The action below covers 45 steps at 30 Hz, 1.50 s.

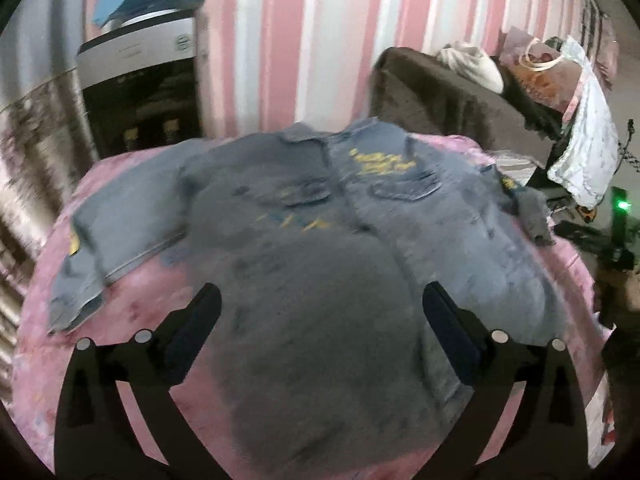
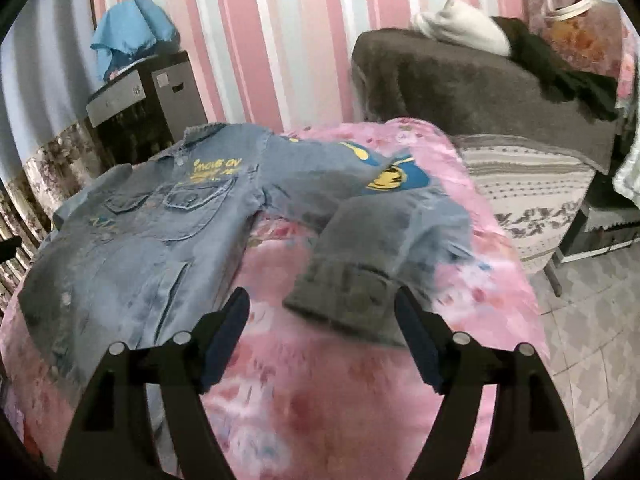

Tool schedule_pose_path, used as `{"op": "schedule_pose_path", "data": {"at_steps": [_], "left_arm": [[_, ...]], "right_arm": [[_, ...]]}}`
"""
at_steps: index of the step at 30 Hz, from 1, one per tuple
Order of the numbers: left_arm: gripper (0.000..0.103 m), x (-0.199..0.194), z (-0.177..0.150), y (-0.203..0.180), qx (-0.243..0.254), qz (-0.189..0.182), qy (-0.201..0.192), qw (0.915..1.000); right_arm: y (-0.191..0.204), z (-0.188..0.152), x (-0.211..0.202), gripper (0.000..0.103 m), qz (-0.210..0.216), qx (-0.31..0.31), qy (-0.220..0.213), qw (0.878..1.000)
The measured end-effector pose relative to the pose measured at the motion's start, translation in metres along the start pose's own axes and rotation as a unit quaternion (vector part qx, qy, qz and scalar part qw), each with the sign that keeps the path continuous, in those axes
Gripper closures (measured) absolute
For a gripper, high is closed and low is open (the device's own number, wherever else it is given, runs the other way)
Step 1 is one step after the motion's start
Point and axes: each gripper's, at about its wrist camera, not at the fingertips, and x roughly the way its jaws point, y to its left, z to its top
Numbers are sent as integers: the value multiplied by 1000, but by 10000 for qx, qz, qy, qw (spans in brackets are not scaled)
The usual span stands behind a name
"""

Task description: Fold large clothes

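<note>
- A bed (image 1: pixel 120 344) covered with a pink flowered spread is seen in both views; a wall (image 1: pixel 304 40) striped pink and white is seen behind it.
- A sofa (image 2: pixel 460 80) under a brown cover is set beyond the bed's far corner, with white and black clothes piled on it.
- A denim jacket (image 1: pixel 304 280) is laid face up on the bed, collar toward the wall, front closed, two chest pockets and yellow lettering showing.
- One sleeve (image 1: pixel 120 216) is spread flat out to the side in the left wrist view, its cuff near the bed's edge.
- The other sleeve (image 2: pixel 380 240) is bent at the elbow in the right wrist view, so that its cuff points back toward the camera; a yellow and blue patch is seen on its upper part.
- A dark cabinet (image 2: pixel 152 96) is placed against the wall, with a blue cloth (image 2: pixel 128 36) draped on top.
- The left gripper (image 1: pixel 320 312) is held wide open above the jacket's lower front; nothing is pinched.
- The right gripper (image 2: pixel 322 316) is held open with the bent sleeve's cuff between its fingers; the pads are not seen pressing on it.
</note>
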Motion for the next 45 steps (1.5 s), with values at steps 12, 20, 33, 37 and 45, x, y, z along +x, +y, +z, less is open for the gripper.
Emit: {"op": "schedule_pose_path", "data": {"at_steps": [12, 20, 33, 37, 45], "left_arm": [[3, 82, 6, 31, -591, 106, 142, 9981], [3, 67, 17, 44, -471, -328, 40, 9983], [3, 38, 43, 140, -493, 265, 7, 9984], [3, 43, 51, 146, -746, 191, 36, 9970], [3, 87, 75, 75, -494, -590, 502, 9958]], "right_arm": [[-3, 10, 26, 100, -295, -22, 16, 9996], [60, 78, -27, 100, 876, 273, -771, 9928], [314, 116, 84, 51, 1396, -429, -447, 9883], [303, 115, 61, 22, 1044, -530, -923, 9888], [172, 104, 34, 17, 169, -5, -888, 9959]]}}
